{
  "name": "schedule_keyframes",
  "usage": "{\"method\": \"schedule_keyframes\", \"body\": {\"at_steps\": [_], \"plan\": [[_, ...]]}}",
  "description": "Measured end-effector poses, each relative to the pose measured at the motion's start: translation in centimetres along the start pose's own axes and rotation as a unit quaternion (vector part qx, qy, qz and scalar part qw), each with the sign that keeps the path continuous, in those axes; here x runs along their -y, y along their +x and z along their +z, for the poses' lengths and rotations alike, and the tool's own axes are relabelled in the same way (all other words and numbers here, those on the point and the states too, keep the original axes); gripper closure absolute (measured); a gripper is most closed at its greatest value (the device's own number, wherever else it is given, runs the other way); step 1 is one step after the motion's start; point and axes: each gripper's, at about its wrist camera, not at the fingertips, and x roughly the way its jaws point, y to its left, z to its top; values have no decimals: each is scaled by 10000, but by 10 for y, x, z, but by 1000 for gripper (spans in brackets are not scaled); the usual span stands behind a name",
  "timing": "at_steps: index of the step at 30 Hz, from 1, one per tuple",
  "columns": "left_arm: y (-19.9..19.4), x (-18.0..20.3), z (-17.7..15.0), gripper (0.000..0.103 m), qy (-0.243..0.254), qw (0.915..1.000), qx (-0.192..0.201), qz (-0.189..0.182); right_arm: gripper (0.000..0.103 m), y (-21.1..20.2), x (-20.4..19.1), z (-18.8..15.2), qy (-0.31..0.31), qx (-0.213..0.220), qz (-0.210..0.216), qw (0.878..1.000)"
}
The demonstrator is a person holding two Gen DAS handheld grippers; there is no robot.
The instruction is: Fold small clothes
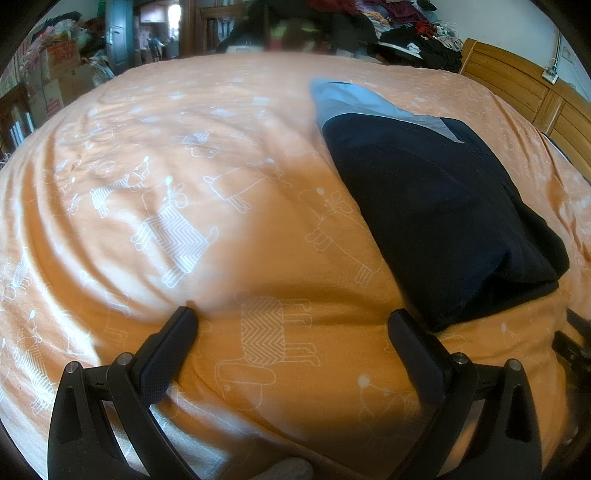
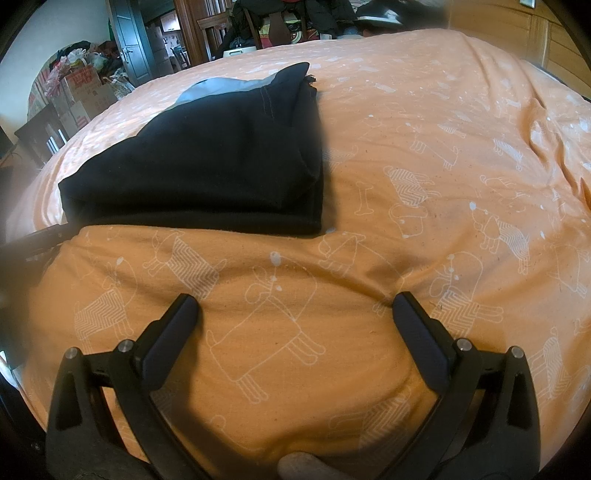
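Observation:
A dark navy garment [image 1: 439, 206] with a light blue-grey band at its far end lies folded flat on the orange bedspread [image 1: 184, 147]. In the left wrist view it sits ahead and to the right of my left gripper [image 1: 293, 319], which is open and holds nothing; its right fingertip is just short of the garment's near corner. In the right wrist view the same garment [image 2: 221, 158] lies ahead and to the left of my right gripper [image 2: 295, 304], also open and holding nothing, over bare bedspread [image 2: 424, 147].
A wooden headboard [image 1: 517, 85] borders the bed on the right. Piles of clothes [image 1: 406, 26] lie beyond the far edge. Cardboard boxes [image 2: 88, 92] and a door [image 2: 129, 40] stand past the bed's left side. Part of the other gripper [image 1: 576, 343] shows at right.

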Motion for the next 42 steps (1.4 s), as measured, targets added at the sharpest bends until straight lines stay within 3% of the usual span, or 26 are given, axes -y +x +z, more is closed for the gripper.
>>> {"method": "schedule_keyframes", "body": {"at_steps": [42], "plan": [[0, -1, -1, 0, -9, 10000, 5, -9, 0, 0, 2, 0, -3, 17, 26, 10000]]}}
